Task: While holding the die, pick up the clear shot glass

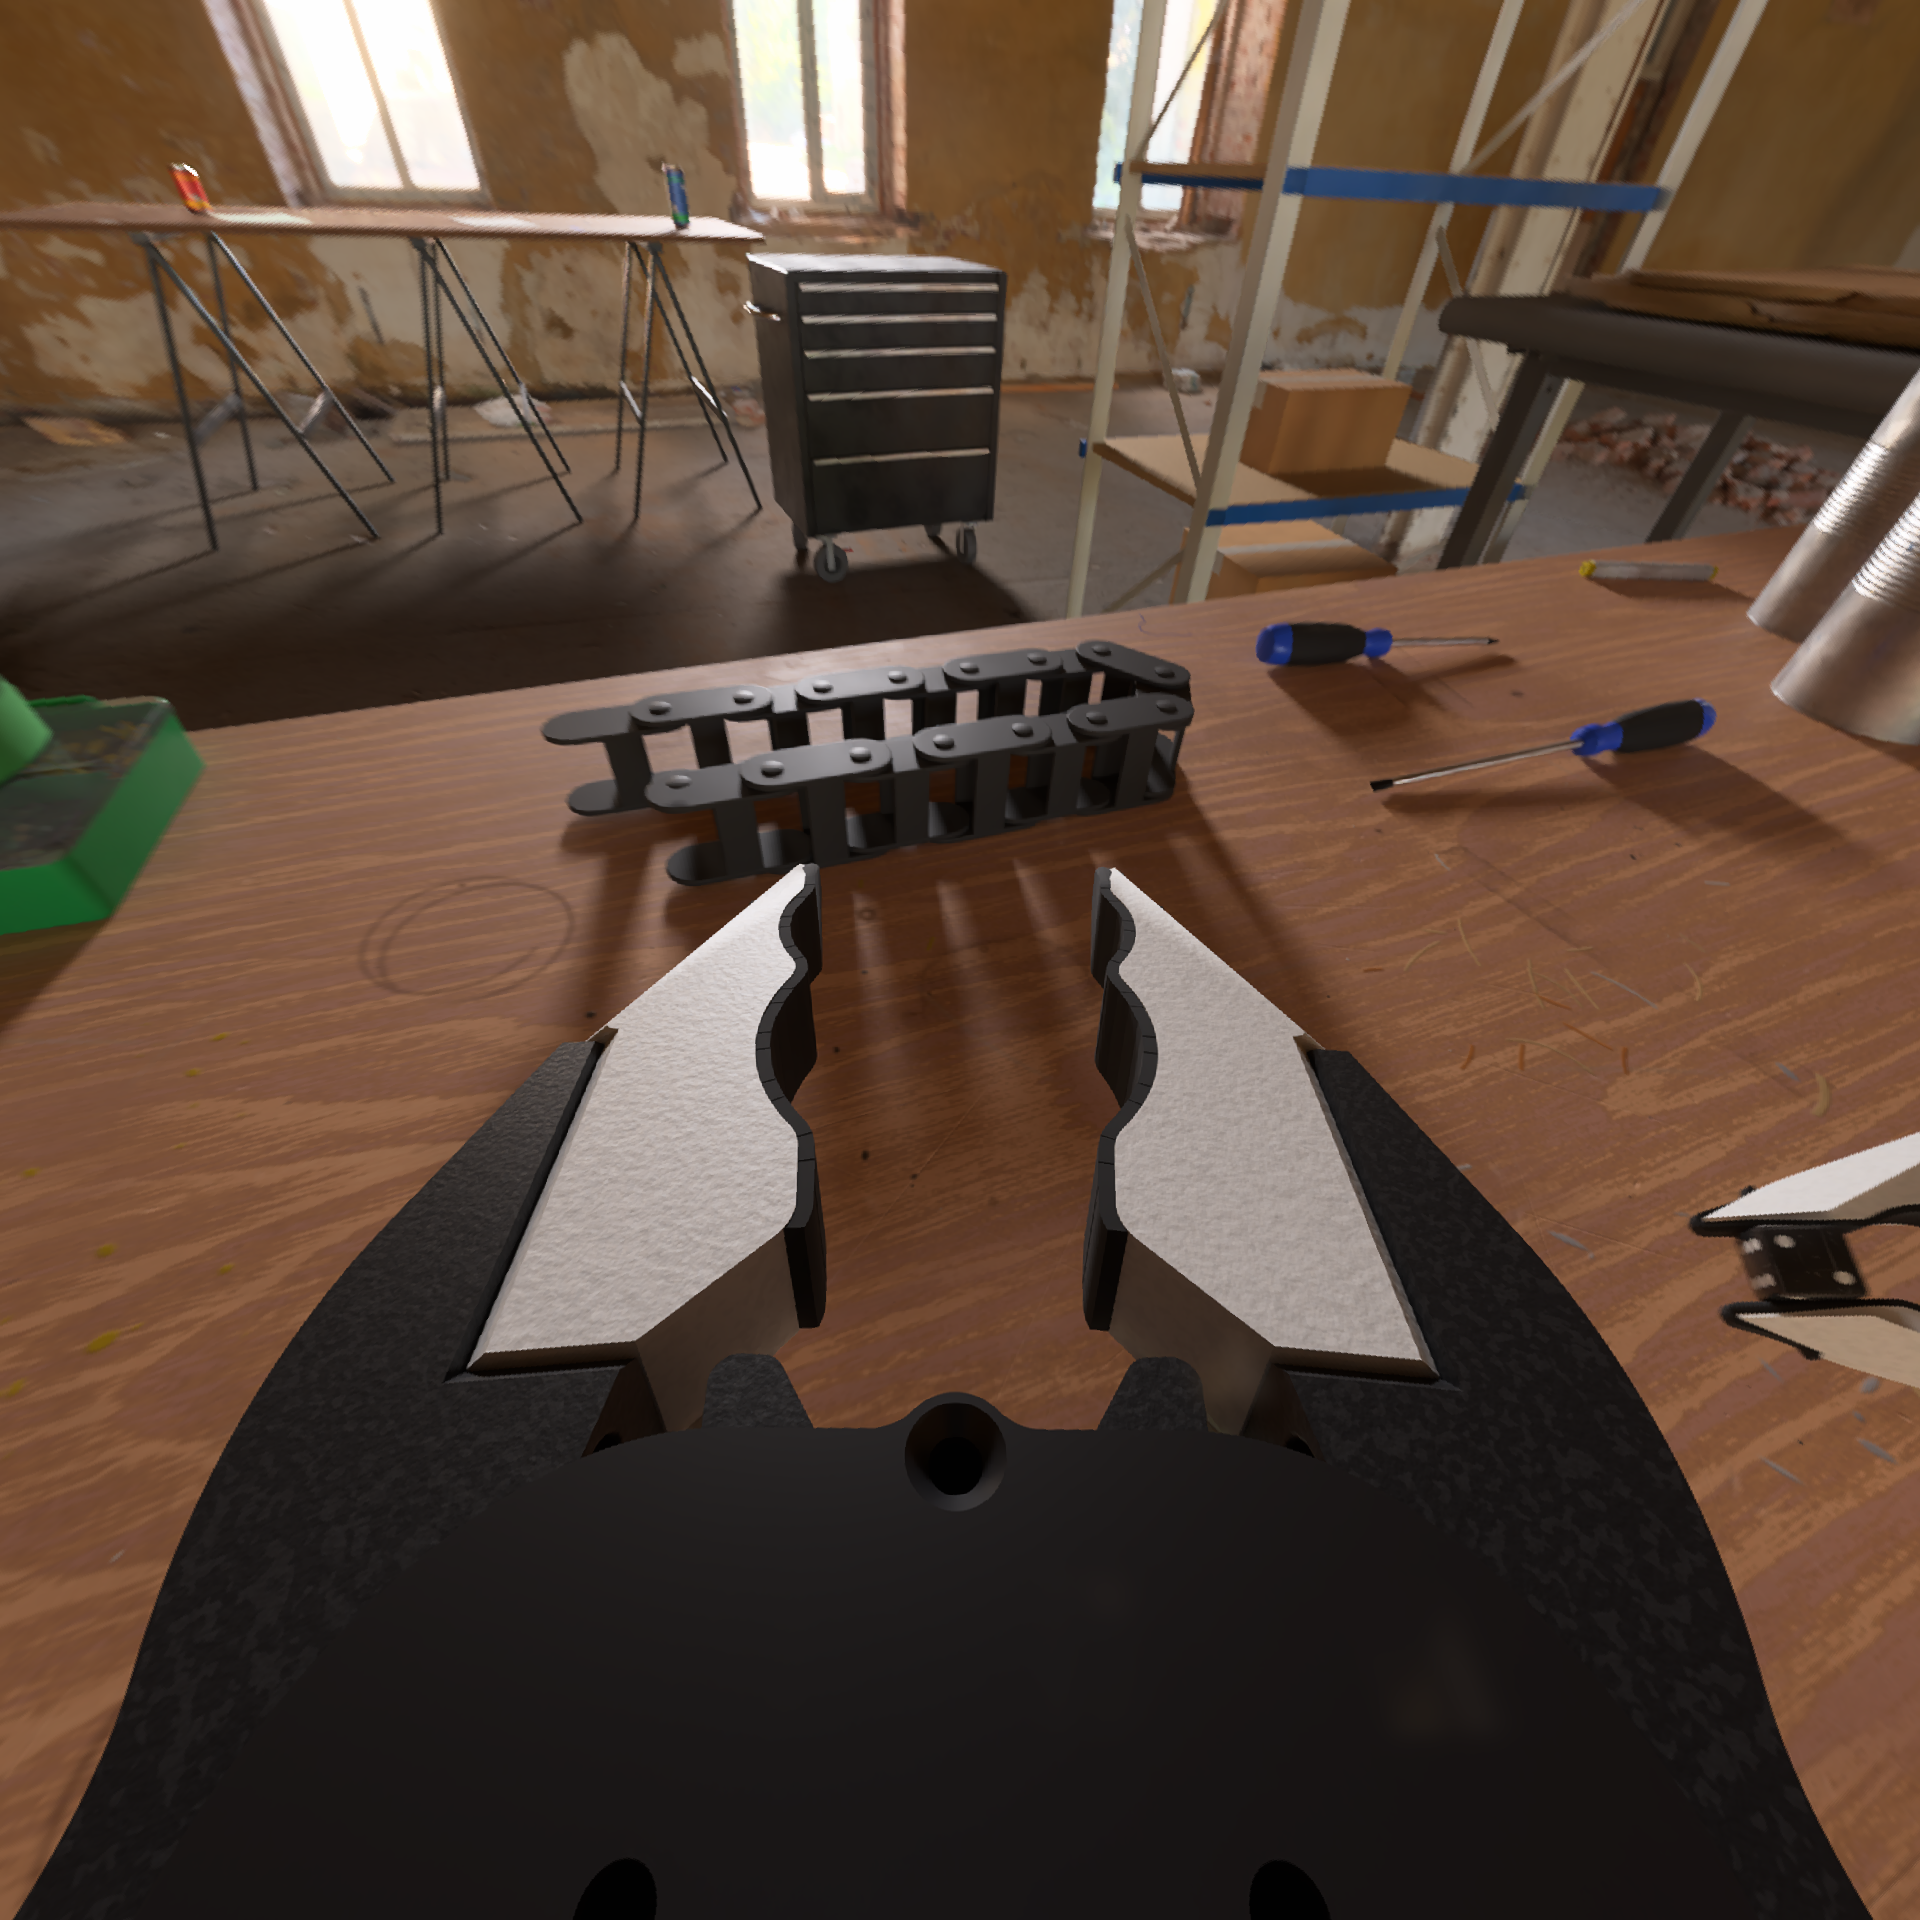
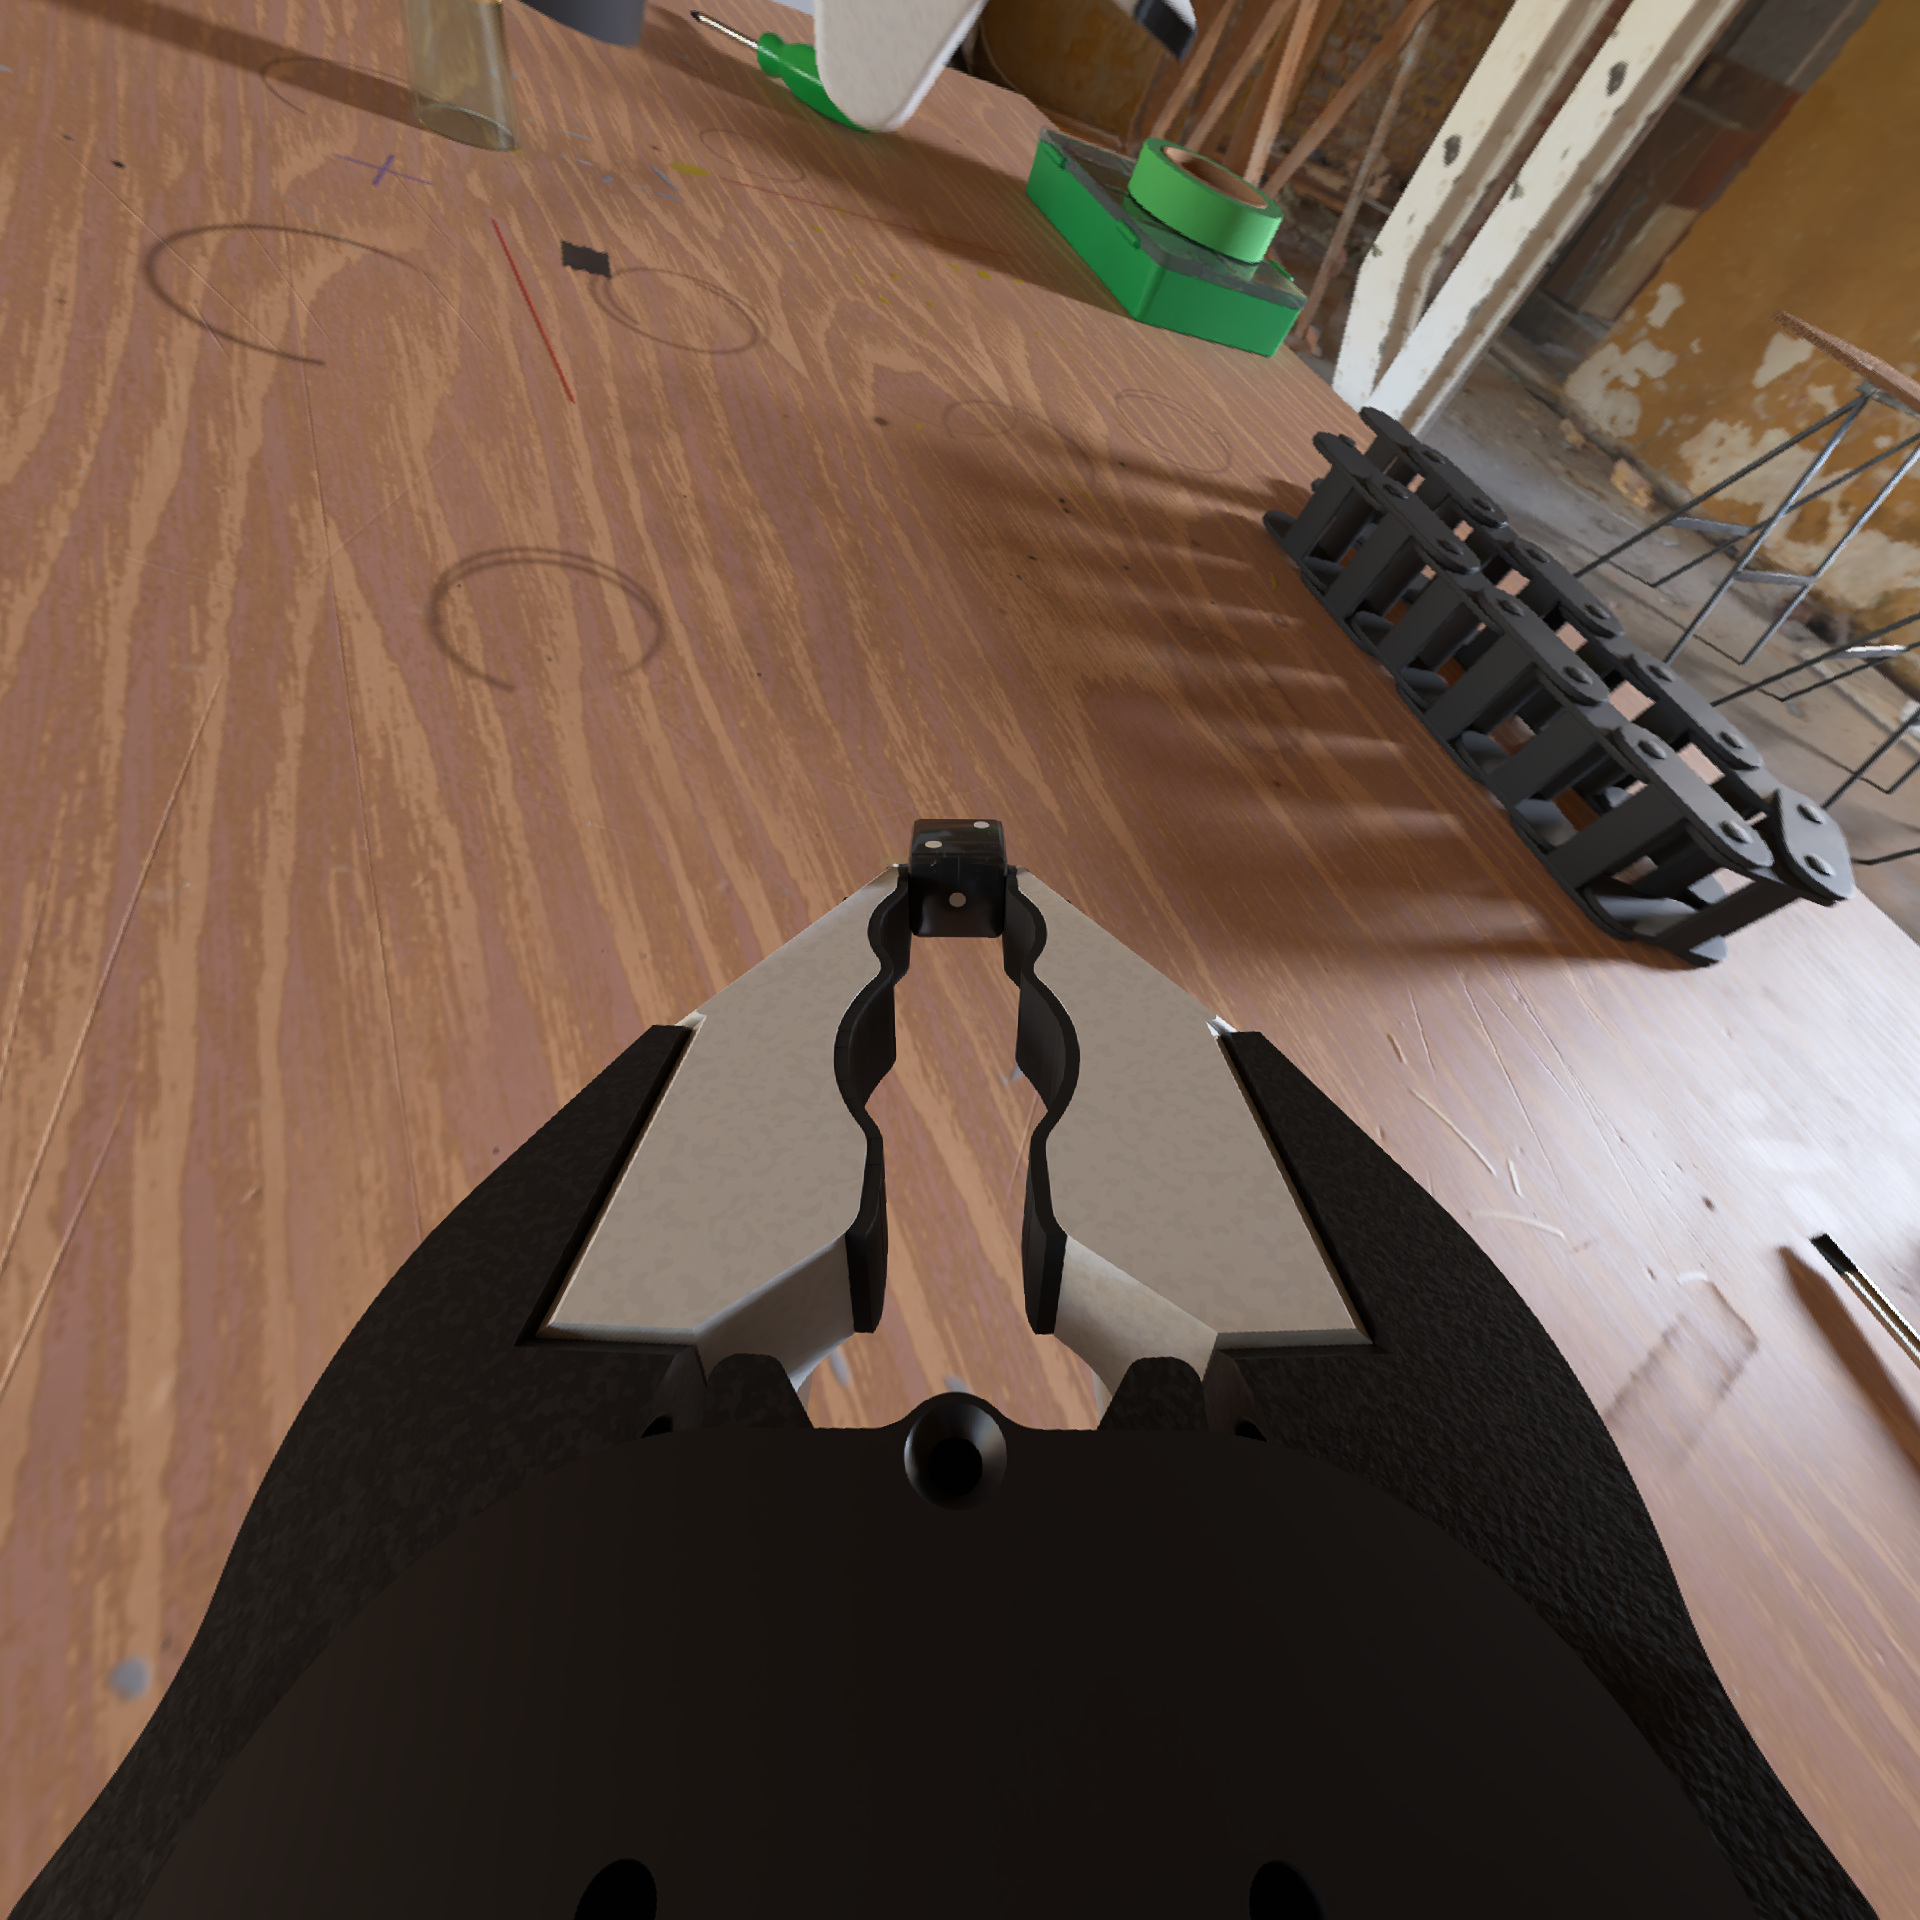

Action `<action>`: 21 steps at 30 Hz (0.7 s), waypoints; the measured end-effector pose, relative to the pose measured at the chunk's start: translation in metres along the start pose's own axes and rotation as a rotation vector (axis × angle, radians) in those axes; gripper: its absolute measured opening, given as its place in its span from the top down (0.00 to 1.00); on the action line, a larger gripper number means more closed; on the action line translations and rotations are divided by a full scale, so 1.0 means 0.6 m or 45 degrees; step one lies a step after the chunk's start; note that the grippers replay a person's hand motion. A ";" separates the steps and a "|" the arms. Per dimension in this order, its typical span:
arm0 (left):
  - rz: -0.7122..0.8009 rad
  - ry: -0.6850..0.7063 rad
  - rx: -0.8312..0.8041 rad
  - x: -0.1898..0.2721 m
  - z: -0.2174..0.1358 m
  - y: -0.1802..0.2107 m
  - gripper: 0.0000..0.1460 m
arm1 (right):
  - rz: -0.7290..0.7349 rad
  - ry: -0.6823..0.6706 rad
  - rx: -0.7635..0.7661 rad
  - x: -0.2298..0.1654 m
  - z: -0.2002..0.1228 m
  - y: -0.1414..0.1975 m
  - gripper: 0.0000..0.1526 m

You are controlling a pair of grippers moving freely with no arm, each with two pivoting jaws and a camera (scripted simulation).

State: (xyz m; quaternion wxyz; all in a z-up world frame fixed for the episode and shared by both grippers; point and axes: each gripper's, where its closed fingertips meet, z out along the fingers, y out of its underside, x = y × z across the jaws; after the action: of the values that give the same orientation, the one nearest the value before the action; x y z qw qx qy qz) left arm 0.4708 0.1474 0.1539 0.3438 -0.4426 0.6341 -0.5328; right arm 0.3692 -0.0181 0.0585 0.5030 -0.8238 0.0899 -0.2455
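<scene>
Right gripper (image 2: 956, 883) clenches the black die (image 2: 957, 878) at its fingertips, above the bench. Left gripper (image 1: 956, 914) hangs released just short of the cable chain (image 1: 883, 758). The clear shot glass (image 2: 462, 78) stands well beyond the die; the left tongs likely must swing toward it next.

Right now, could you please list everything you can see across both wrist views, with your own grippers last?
Table: one, brown wood.
Die: one, black, between right fingertips.
Shot glass: one, clear, upright, far end.
Cable chain: one, black, near table edge.
Screwdrivers: two, blue-black handles, lying flat.
Tape roll: one, green, on green case.
Metal tubes: two, silver, right edge.
Tool cabinet: one, black, on floor.
Left gripper: open, empty.
Right gripper: shut on die.
</scene>
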 end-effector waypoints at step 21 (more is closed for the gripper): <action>-0.339 -0.615 -0.564 -0.355 -0.359 0.115 0.57 | -0.079 -0.169 0.058 -0.040 0.060 -0.038 0.89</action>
State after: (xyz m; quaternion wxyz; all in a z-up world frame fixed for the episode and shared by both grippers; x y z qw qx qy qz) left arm 0.3410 0.4275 0.1208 0.3072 -0.6984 0.5713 -0.3025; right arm 0.3640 0.0307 0.0572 0.5187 -0.8290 0.0251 -0.2078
